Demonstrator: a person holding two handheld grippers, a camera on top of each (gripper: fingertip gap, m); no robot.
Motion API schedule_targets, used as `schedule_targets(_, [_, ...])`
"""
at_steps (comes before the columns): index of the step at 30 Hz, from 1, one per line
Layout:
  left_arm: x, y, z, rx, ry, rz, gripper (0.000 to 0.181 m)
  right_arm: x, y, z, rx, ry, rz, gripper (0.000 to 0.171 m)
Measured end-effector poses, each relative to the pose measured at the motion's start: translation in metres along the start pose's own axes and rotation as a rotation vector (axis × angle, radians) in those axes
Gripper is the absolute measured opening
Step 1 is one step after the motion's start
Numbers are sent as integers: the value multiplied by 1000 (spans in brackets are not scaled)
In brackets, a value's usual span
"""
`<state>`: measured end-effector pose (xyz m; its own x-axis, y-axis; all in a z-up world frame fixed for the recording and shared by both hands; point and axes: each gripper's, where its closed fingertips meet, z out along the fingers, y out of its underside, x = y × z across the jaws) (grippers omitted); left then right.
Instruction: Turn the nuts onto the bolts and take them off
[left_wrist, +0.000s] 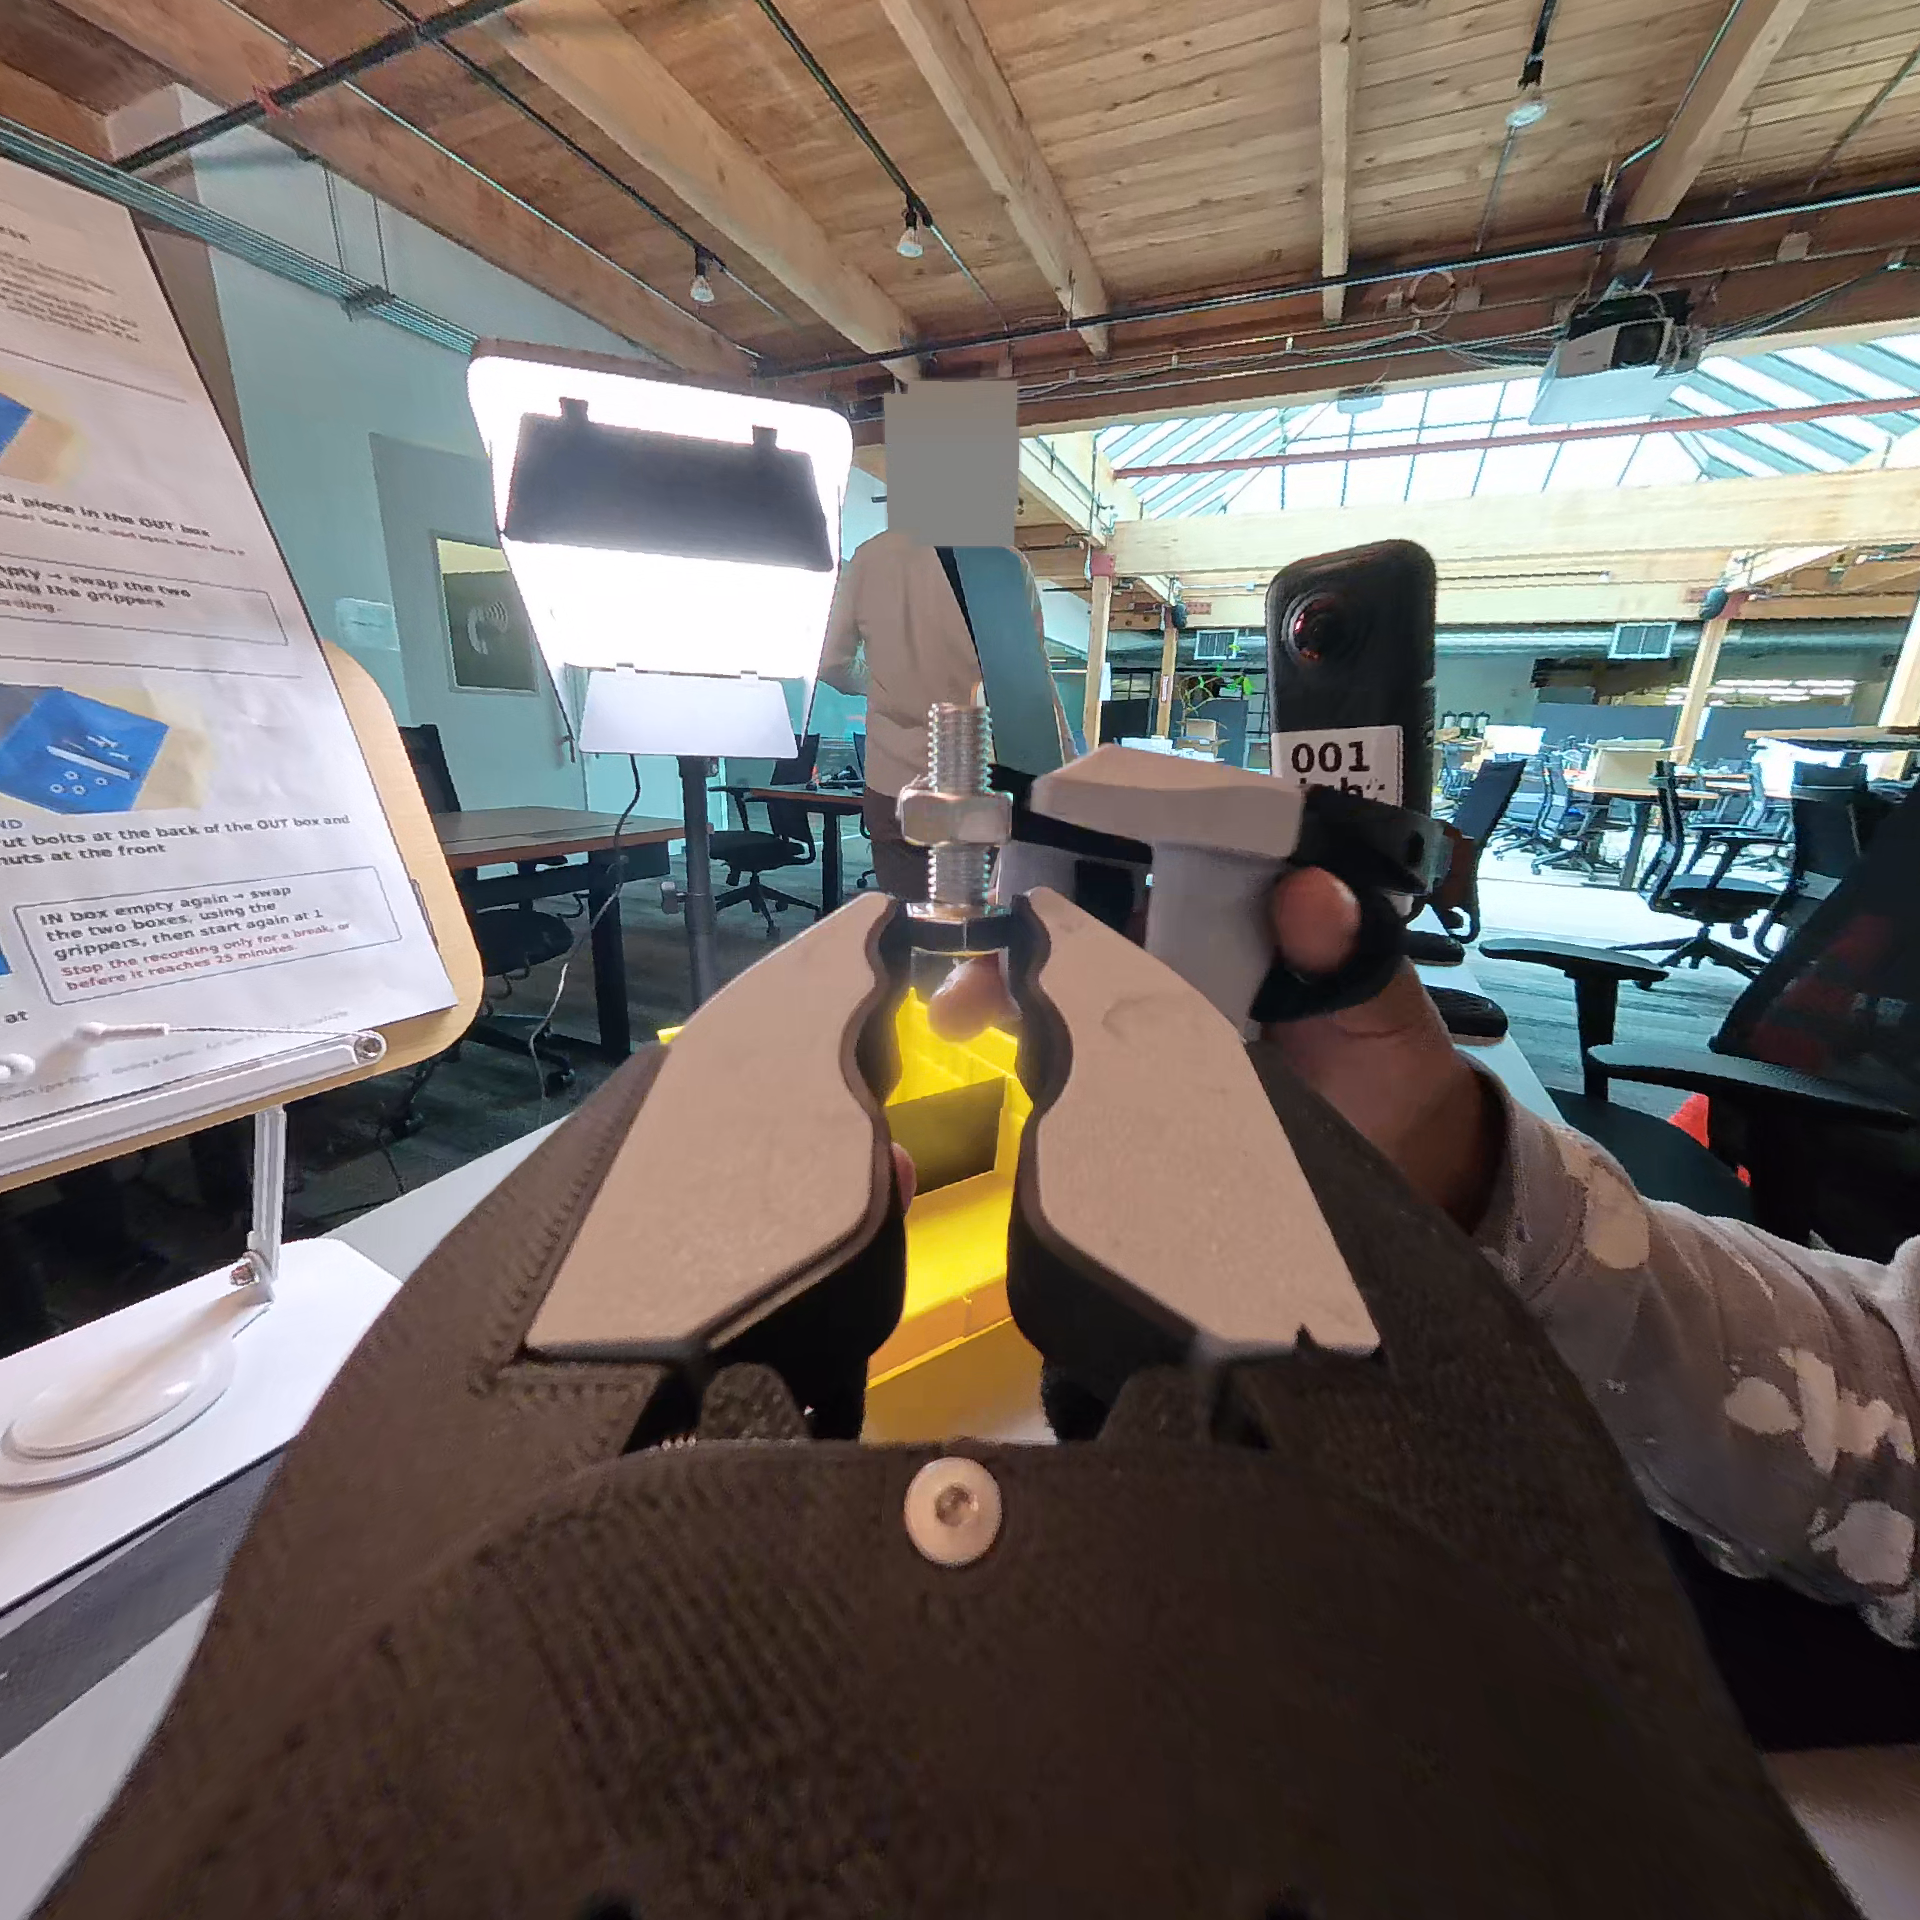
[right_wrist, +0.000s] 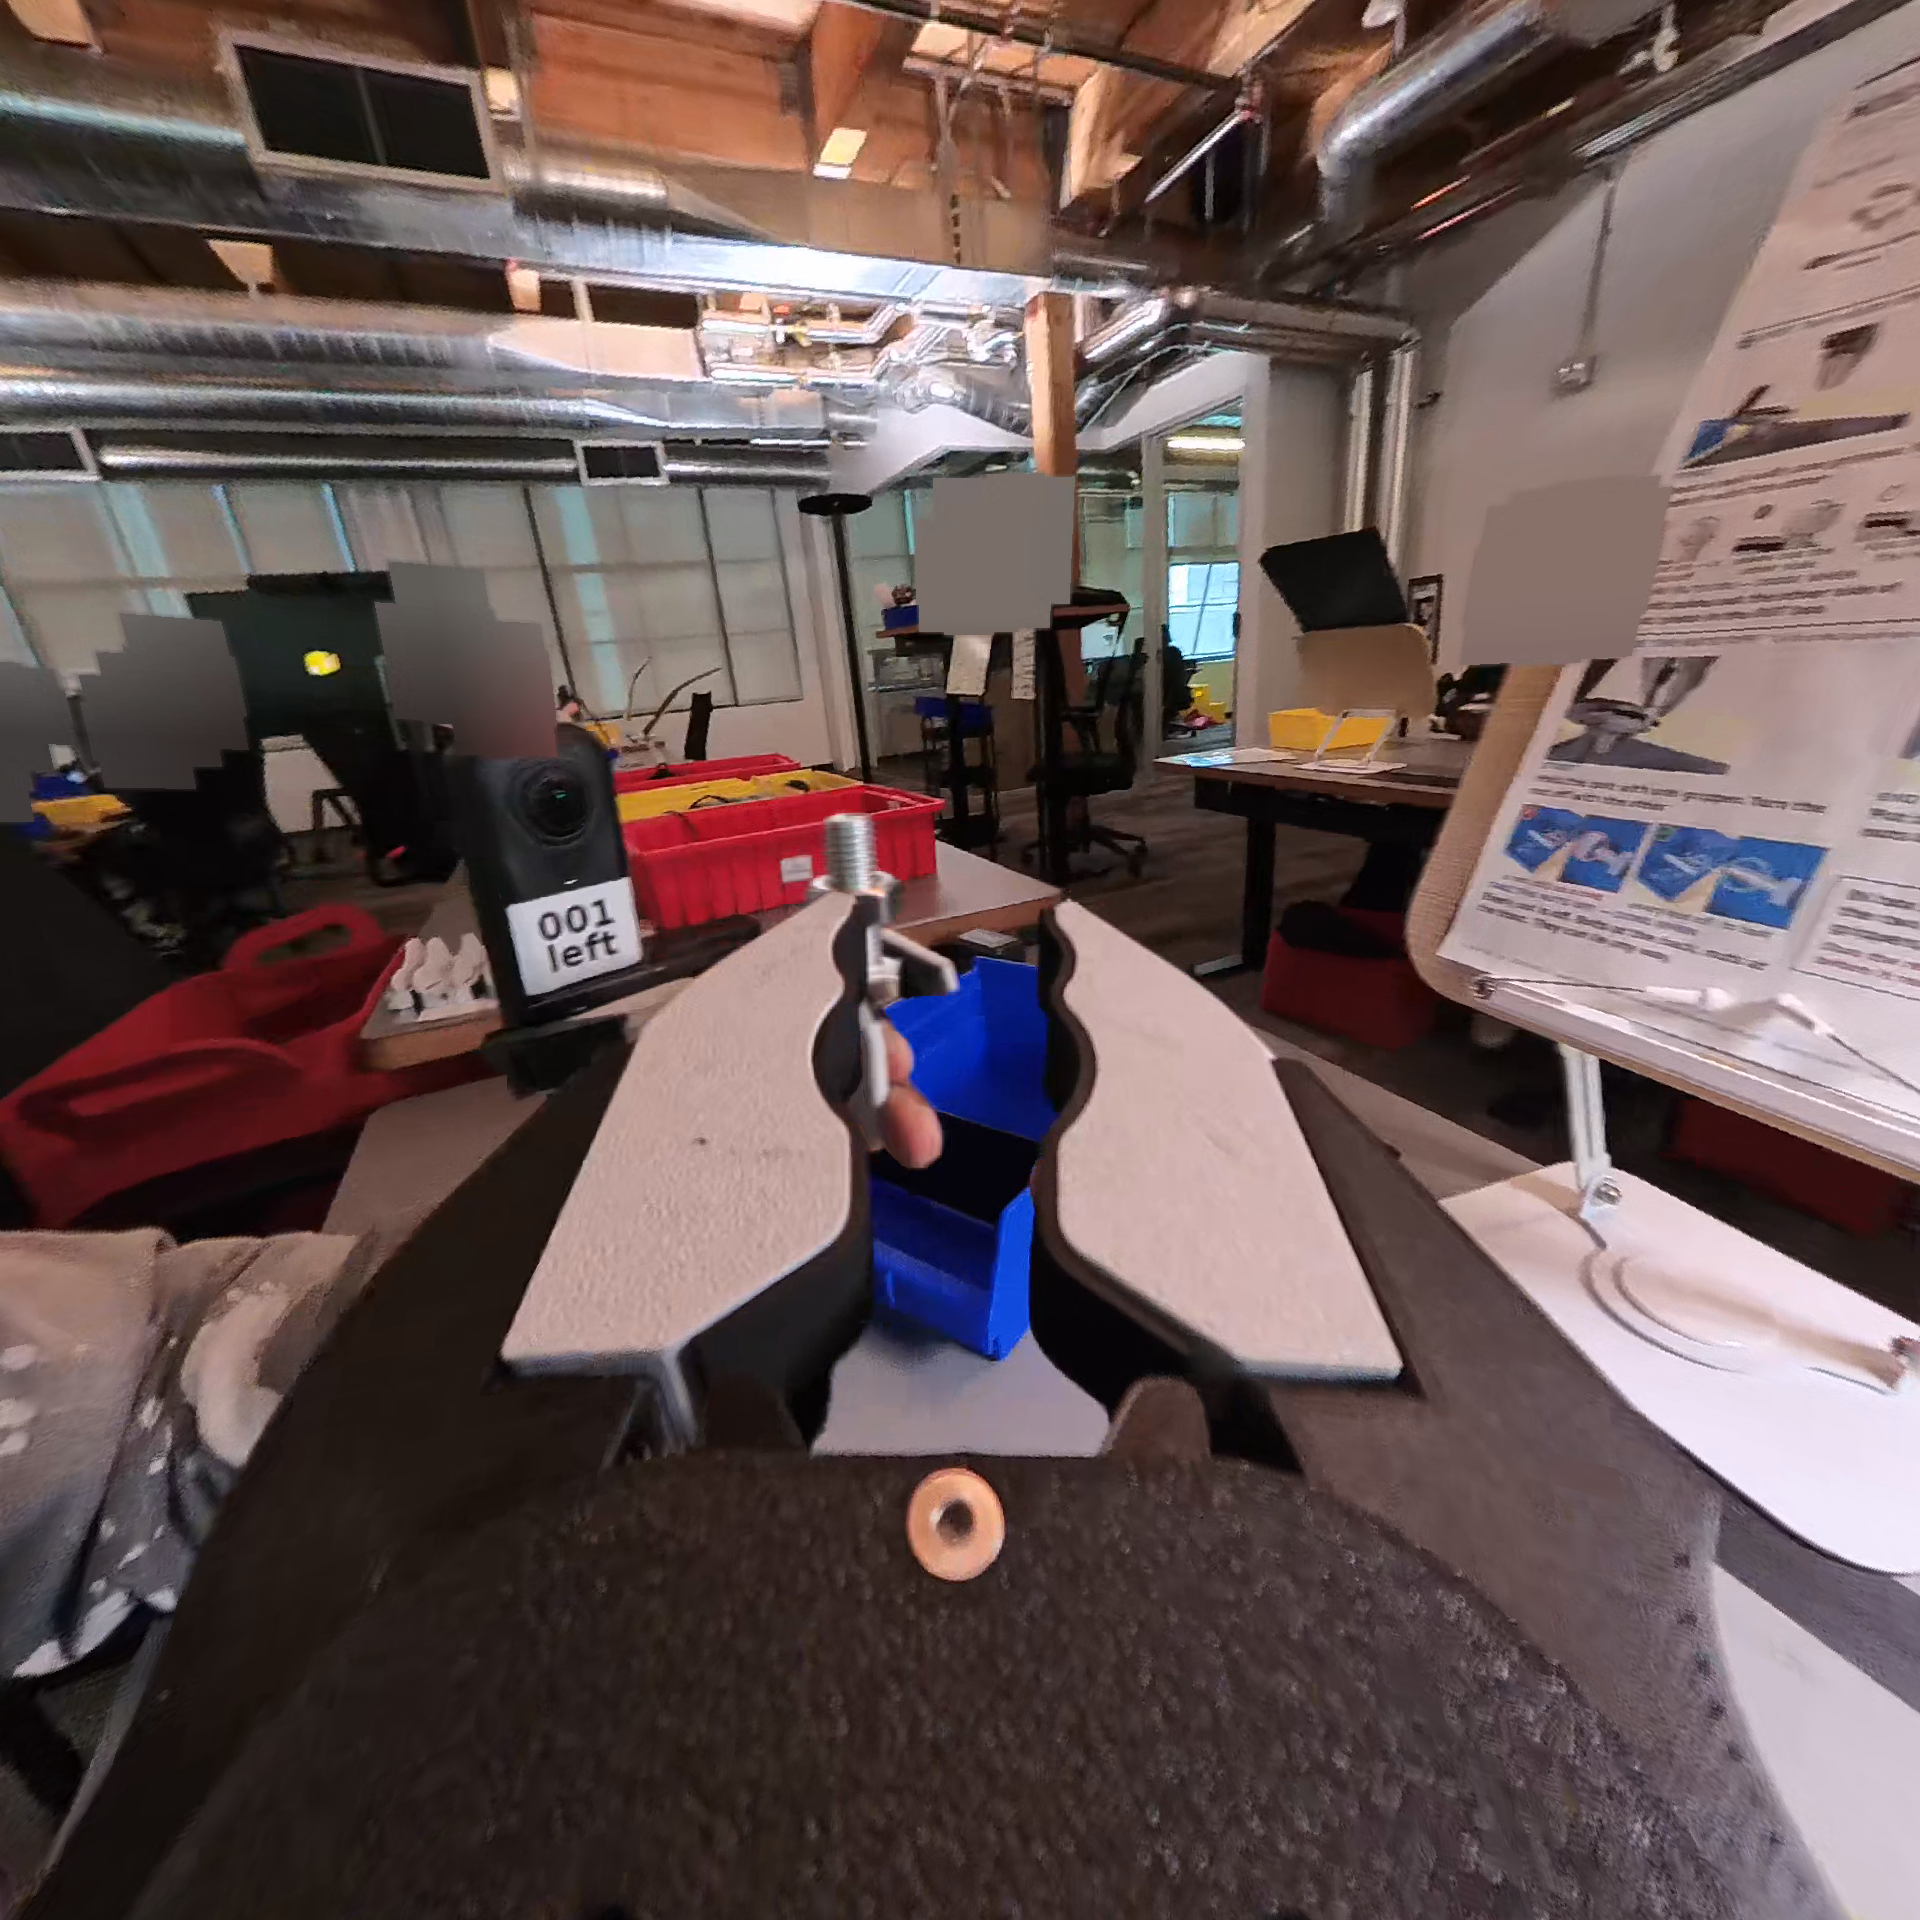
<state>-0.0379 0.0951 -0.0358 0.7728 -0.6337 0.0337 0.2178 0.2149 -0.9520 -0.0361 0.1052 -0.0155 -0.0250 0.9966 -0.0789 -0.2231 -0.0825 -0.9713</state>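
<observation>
My left gripper (left_wrist: 954, 916) is shut on the head of a silver bolt (left_wrist: 954, 805) and holds it upright in the air. A hex nut (left_wrist: 954, 814) sits about halfway down its thread. My right gripper (left_wrist: 1039, 831) comes in from the right, level with the nut, with one fingertip close beside it. In the right wrist view my right gripper (right_wrist: 945, 925) is open. The bolt (right_wrist: 850, 844) and nut (right_wrist: 854, 888) stand just past its left fingertip, not between the fingers. The left gripper's camera body (right_wrist: 556, 862) shows at the left.
A yellow bin (left_wrist: 945, 1143) lies below the left gripper and a blue bin (right_wrist: 966, 1143) below the right. An instruction sheet on a white stand (left_wrist: 156, 727) (right_wrist: 1714, 831) is at the table's side. A lamp panel (left_wrist: 665, 540), a person (left_wrist: 914, 665) and office chairs (left_wrist: 1714, 831) stand behind. My left and right fingertips are right by each other.
</observation>
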Motion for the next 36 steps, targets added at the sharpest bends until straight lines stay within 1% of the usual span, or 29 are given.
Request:
schedule_targets(2, [3,4,2,-6,10,-10,19,-11,7,7,-28,-29,-18,37])
schedule_targets(6, [3,5,3,-8,7,-27,19,-5,10,7,-45,-26,4,36])
schedule_targets(7, [0,4,2,3,1,-38,19,-4,10,6,-49,-22,11,33])
schedule_targets(8, [-1,1,0,22,8,-45,19,0,8,4,-33,11,6,17])
schedule_targets(9, [-1,-1,-1,24,8,-46,19,6,2,1,16,55,-11,11])
schedule_targets(10, [-1,-3,-2,26,9,-39,19,9,-1,-2,34,58,-12,10])
schedule_targets(12, [1,-6,-2,33,10,-32,19,6,-1,-2,12,19,24,25])
schedule_targets(14, [2,-3,-1,31,10,-33,19,-4,1,2,-2,-29,35,34])
schedule_targets(17, [5,0,1,30,23,-37,19,-14,7,8,-21,-56,37,37])
schedule_targets(18, [7,-1,1,41,30,-36,19,-12,7,8,-19,-52,42,35])
schedule_targets(19, [7,-3,0,52,30,-43,19,-10,6,7,-11,-57,51,37])
schedule_targets(20, [8,-7,-2,77,47,-51,19,-5,5,5,-6,-41,74,25])
schedule_targets(21, [8,-9,-4,87,54,-52,19,8,1,0,24,18,84,14])
schedule_targets(22, [9,-12,-5,93,56,-44,19,15,-3,-4,54,41,82,10])
schedule_targets(25, [10,-13,-4,99,57,-45,19,6,-5,-5,36,-16,83,26])
schedule_targets(30, [13,-3,0,81,70,-51,19,-23,2,7,-11,-89,29,37])
schedule_targets(32, [16,-4,0,89,73,-51,19,-19,0,6,1,-73,25,34])
schedule_targets(33, [15,-6,-1,96,74,-64,19,-16,-1,4,5,-70,29,36])
schedule_targets(34, [15,-10,-3,119,90,-75,18,-9,-3,2,12,-41,51,23])
schedule_targets(35, [13,-12,-5,125,86,-74,18,2,-8,-3,51,13,59,16])
schedule_targets(36, [13,-15,-6,132,84,-63,19,7,-12,-7,80,30,61,14])
